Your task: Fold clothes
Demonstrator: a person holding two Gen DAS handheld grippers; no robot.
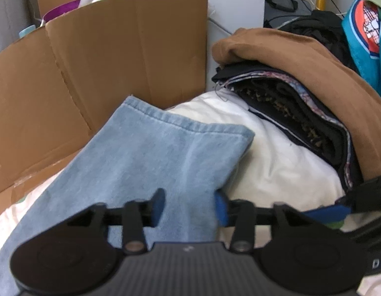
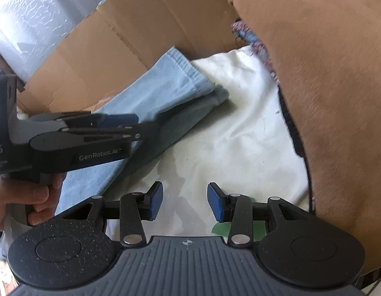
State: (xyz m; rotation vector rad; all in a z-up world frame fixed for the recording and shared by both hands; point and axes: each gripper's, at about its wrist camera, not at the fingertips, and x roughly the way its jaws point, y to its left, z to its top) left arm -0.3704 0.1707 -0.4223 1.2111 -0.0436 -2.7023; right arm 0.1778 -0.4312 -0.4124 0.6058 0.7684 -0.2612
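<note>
A light blue denim piece (image 1: 151, 157) is lying at the centre of the frame on white bedding (image 1: 276, 162), beside a cardboard box (image 1: 96, 56) and a brown-topped clothes stack (image 1: 301, 56). The left gripper (image 1: 189, 206) is hovering with fingers half spread around the denim's right edge, pads apparently not pinching; a shallow bite could slip. The right gripper (image 2: 185, 202) is holding nothing, fingers half spread over bedding.
</note>
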